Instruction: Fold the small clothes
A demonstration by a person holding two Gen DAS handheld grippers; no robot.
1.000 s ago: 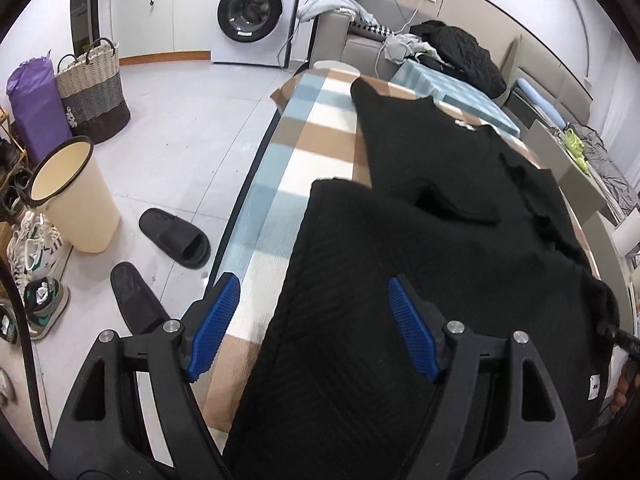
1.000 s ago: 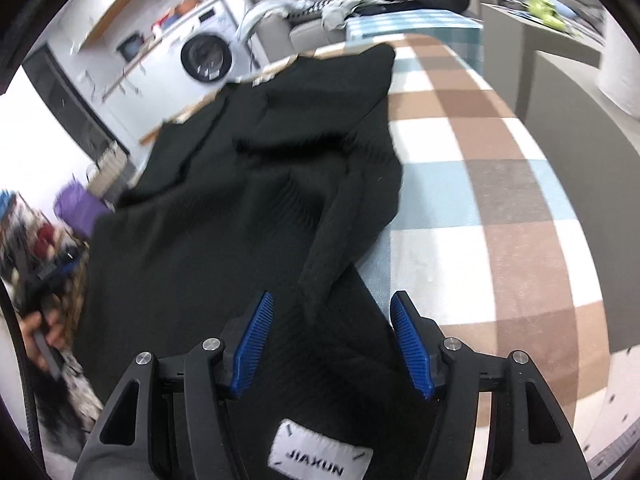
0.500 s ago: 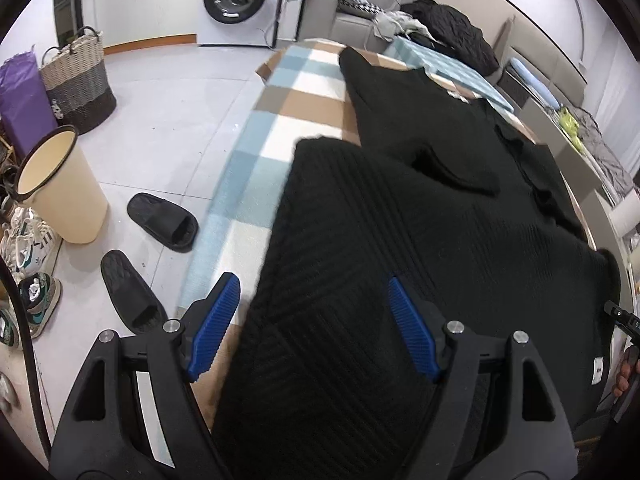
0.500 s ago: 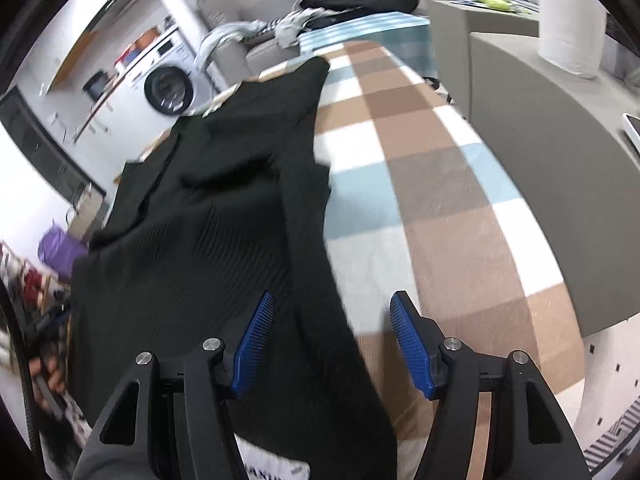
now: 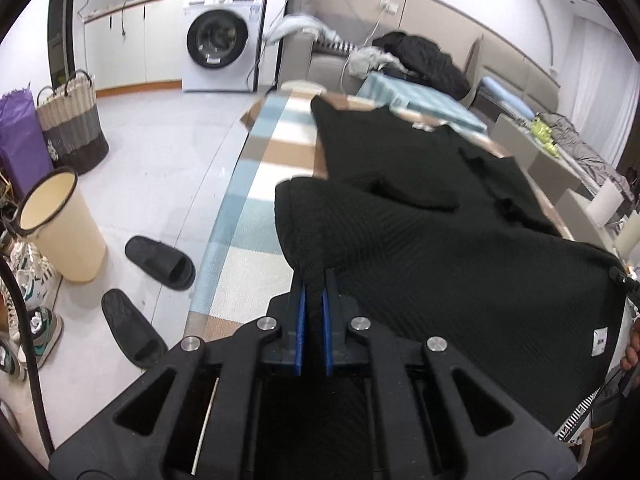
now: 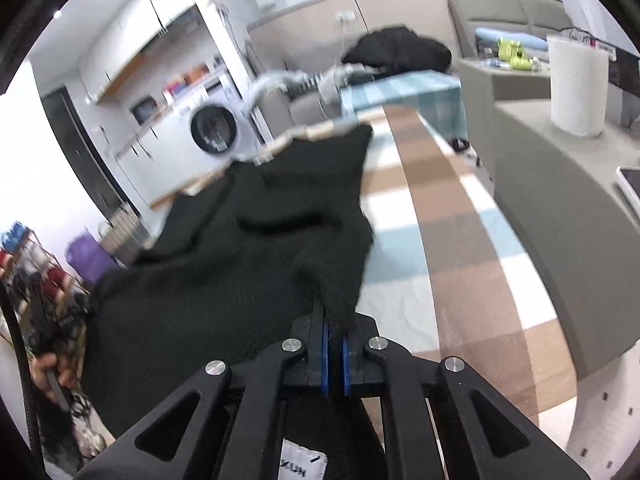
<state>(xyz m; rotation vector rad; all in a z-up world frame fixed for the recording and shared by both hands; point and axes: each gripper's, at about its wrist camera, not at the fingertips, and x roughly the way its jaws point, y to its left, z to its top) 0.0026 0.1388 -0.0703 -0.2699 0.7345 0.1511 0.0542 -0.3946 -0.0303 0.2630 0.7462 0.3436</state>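
A black knitted garment (image 5: pixel 420 216) lies spread along a table covered with a brown, blue and white checked cloth (image 5: pixel 272 148). My left gripper (image 5: pixel 315 292) is shut on the garment's near left corner, which bunches above the blue pads. My right gripper (image 6: pixel 333 332) is shut on the garment's (image 6: pixel 248 264) near right corner and holds that edge lifted off the checked cloth (image 6: pixel 448 232). A white label (image 6: pixel 302 462) hangs below the right jaws.
Left of the table, on the floor, are a cream bin (image 5: pixel 60 228), two black slippers (image 5: pixel 160 262), a woven basket (image 5: pixel 72 120) and a washing machine (image 5: pixel 222 46). A grey counter with a paper roll (image 6: pixel 576 84) stands right of the table. A sofa with clothes (image 5: pixel 416 60) is behind.
Both grippers have closed from open onto the garment's near corners. The near hem has lifted off the table and bunched at the jaws.
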